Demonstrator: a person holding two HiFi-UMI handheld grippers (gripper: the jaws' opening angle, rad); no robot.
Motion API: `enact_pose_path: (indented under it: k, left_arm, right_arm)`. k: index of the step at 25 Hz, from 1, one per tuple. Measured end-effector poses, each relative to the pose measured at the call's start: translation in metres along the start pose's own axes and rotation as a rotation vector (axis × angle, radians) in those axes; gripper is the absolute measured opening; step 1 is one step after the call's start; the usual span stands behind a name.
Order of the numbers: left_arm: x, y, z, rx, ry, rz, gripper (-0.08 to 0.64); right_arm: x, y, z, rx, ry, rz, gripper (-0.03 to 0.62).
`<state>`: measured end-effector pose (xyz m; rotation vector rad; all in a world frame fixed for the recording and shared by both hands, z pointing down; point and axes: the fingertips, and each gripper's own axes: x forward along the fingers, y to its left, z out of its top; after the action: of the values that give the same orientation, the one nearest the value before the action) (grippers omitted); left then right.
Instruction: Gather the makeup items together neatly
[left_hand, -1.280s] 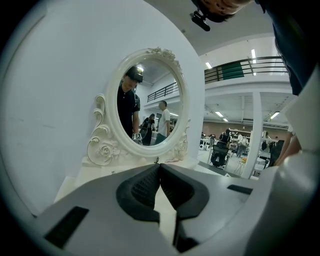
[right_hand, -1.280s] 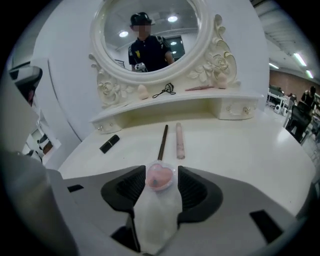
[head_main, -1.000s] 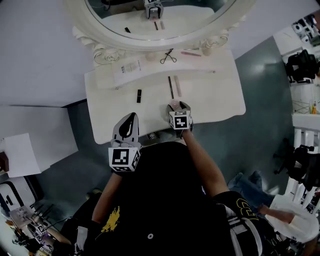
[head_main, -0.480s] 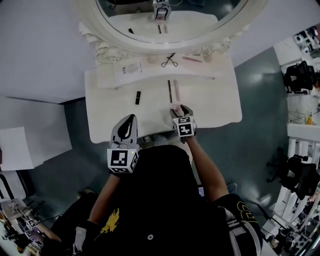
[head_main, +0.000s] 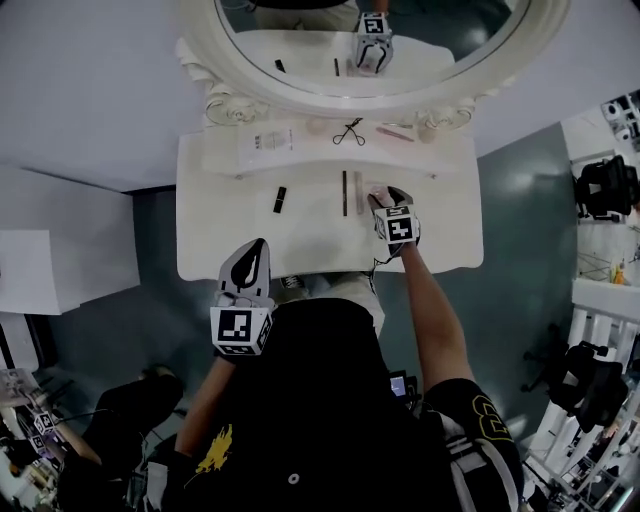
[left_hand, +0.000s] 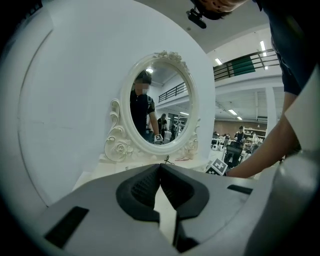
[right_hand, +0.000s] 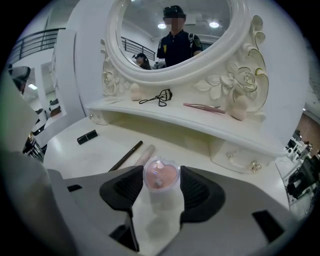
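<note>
Over the desk's middle, toward its right edge: the right gripper (right_hand: 161, 182) clamps a small clear jar (right_hand: 161, 176) with a pink heart-shaped top between both jaws. Whether the jar touches the desk (head_main: 450, 215) cannot be told.
Just left of that jar: a dark pencil (head_main: 345, 193) and a pale stick (head_main: 358, 190) lie side by side, pointing toward the back edge.
Left of the middle: a black lipstick (head_main: 280, 199) lies alone, well apart from the pencil.
Back shelf (head_main: 220, 150): it carries a flat white packet (head_main: 270, 140) toward the left end, an eyelash curler (head_main: 350, 131), a thin pink tool (head_main: 394, 133) and 2 pale sponges (right_hand: 135, 92).
Left gripper (left_hand: 160, 170): its jaws are pressed together with nothing between them. It hangs off the desk's front edge, left of centre.
Mirror (right_hand: 170, 30): it stands behind the shelf.
Done so far: by my reading, about 1 step in. The pencil and stick make the start of a group, and the jar is in the jaws next to them.
Left to do: likely setting the jar down against the 2 sticks, then bringing over the lipstick. The shelf items are probably to follow, since all are apart from the group.
</note>
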<state>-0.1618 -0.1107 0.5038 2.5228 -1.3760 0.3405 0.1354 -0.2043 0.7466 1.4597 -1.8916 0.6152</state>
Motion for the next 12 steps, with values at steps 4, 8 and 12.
enact_pose_path:
  k: [4,8,12]
  left_arm:
    - [-0.005,0.0,-0.005,0.005,0.024,0.036,0.012]
    - [-0.003,0.002,-0.01,0.011,0.04,0.052,0.012]
    - [-0.004,0.003,-0.01,0.017,0.042,0.052,0.012]
  right_arm:
    - [0.016,-0.002,-0.009,-0.034,0.042,0.029,0.249]
    - [0.027,-0.003,-0.013,-0.021,0.056,0.038,0.249]
    - [0.026,-0.002,-0.017,0.017,0.06,0.041,0.252]
